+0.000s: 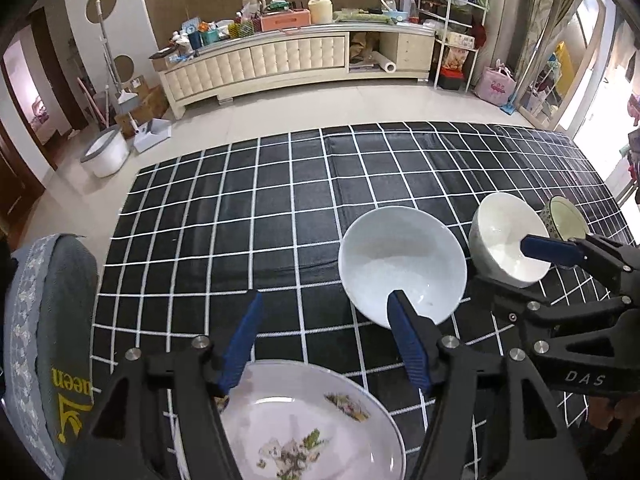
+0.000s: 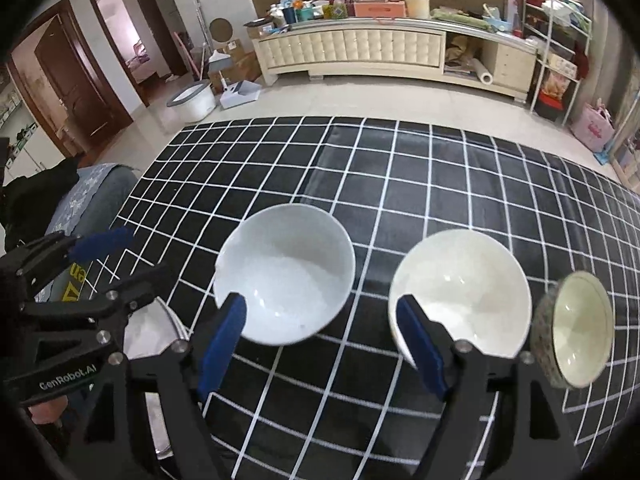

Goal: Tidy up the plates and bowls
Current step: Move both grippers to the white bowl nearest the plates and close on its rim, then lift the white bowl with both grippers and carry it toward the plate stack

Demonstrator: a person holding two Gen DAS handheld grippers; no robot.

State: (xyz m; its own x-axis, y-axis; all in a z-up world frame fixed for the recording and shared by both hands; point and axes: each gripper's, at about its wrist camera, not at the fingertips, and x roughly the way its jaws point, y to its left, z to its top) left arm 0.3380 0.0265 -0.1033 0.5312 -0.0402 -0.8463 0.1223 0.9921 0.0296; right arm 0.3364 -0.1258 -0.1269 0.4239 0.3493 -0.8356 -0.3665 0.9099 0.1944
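A white bowl (image 1: 402, 264) (image 2: 285, 274) sits on the black grid cloth (image 1: 280, 208). Right of it stands a cream bowl (image 1: 508, 240) (image 2: 460, 294), then a small patterned bowl (image 1: 564, 222) (image 2: 576, 330). A flowered plate (image 1: 308, 424) lies at the near edge; its rim shows in the right wrist view (image 2: 154, 328). My left gripper (image 1: 326, 308) is open and empty above the plate's far rim, beside the white bowl. My right gripper (image 2: 322, 312) is open and empty, low over the cloth between the white and cream bowls; one fingertip (image 1: 538, 249) reaches over the cream bowl.
A grey cushioned chair (image 1: 48, 340) (image 2: 92, 192) stands at the table's left edge. Beyond the table are tiled floor, a long cream cabinet (image 1: 280, 60) with clutter, a white bucket (image 1: 106, 152) and a metal rack (image 1: 460, 32).
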